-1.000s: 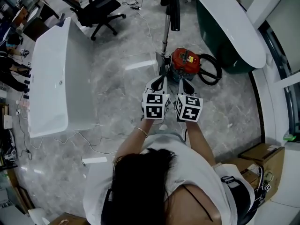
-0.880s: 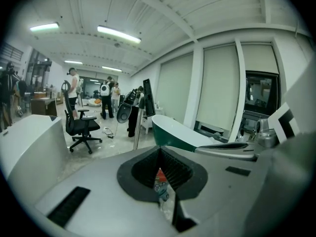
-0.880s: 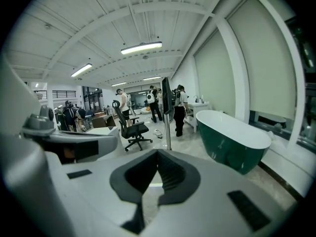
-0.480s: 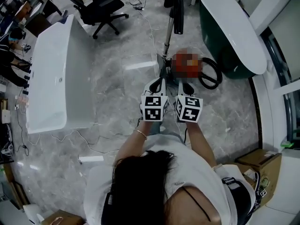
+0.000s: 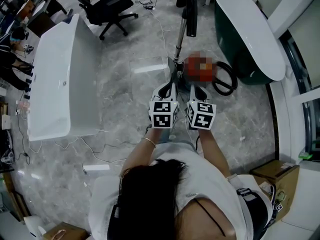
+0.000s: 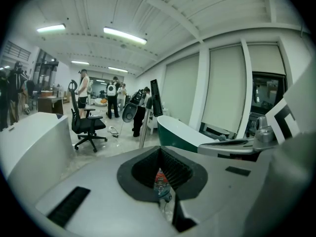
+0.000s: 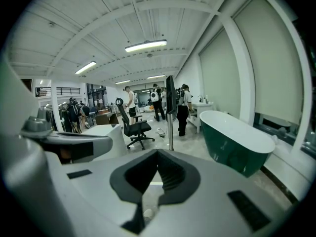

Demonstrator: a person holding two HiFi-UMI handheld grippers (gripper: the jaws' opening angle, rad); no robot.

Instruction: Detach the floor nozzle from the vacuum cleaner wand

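Left gripper (image 5: 169,90): jaws shut, nothing held. In the left gripper view the pads meet, and a bit of red vacuum body (image 5: 199,69) shows through the small hollow between them, beyond the tips and not gripped. Right gripper (image 5: 196,92): jaws also shut and empty; only grey floor (image 5: 125,89) shows through its hollow.

In the head view both grippers sit side by side at frame centre, close together but not touching, tips pointing toward the top of the frame. Marker cubes face the camera, with the person's forearms below them.

Floor nozzle (image 5: 172,68) is on the floor just above the left gripper's tips, at the foot of the wand (image 5: 179,34). It looks joined to the wand, but the joint is too small to read. Neither gripper touches it as far as I can tell.

The wand runs up from the nozzle toward top centre, slightly tilted right, and ends in a black handle (image 5: 190,11). The red vacuum body sits right of the nozzle, above the right gripper. The black hose (image 5: 223,79) loops at its right side.

Further out:
- White bathtub (image 5: 55,84) at left.
- Green bathtub (image 5: 245,29) at upper right.
- Black office chair (image 5: 107,9) at upper left.
- Cardboard box (image 5: 277,171) at lower right.
- Several people (image 6: 112,98) stand far back in the gripper views.
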